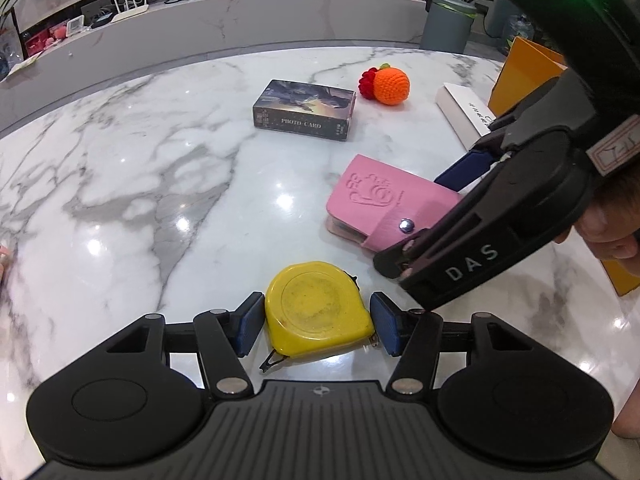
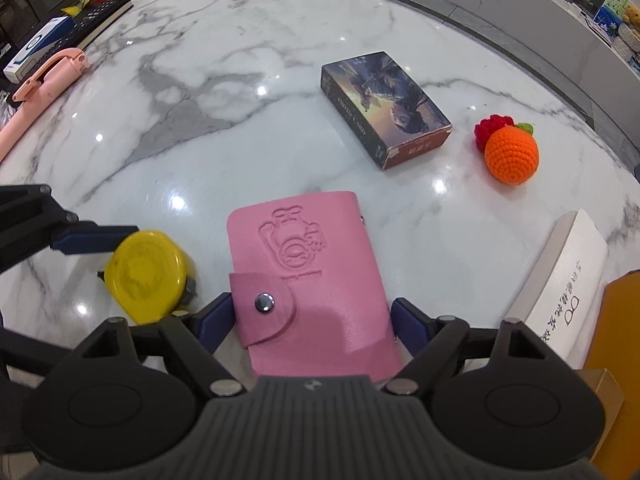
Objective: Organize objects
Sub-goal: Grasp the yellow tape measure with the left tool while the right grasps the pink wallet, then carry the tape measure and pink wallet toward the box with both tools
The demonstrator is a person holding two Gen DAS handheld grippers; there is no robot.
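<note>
A yellow tape measure (image 1: 318,310) lies on the marble table between the blue pads of my left gripper (image 1: 318,324); the left pad touches it and a small gap shows at the right pad. It also shows in the right wrist view (image 2: 146,276). A pink card wallet (image 2: 308,284) lies flat between the pads of my right gripper (image 2: 310,322), with small gaps on both sides. The wallet also shows in the left wrist view (image 1: 384,204), partly under the right gripper's body.
A dark photo card box (image 1: 304,110) and a crocheted orange with a red berry (image 1: 390,85) lie farther back. A white box (image 1: 466,114) and an orange box (image 1: 524,76) stand at the right. A pink stick (image 2: 36,92) and books (image 2: 76,26) lie at the far left.
</note>
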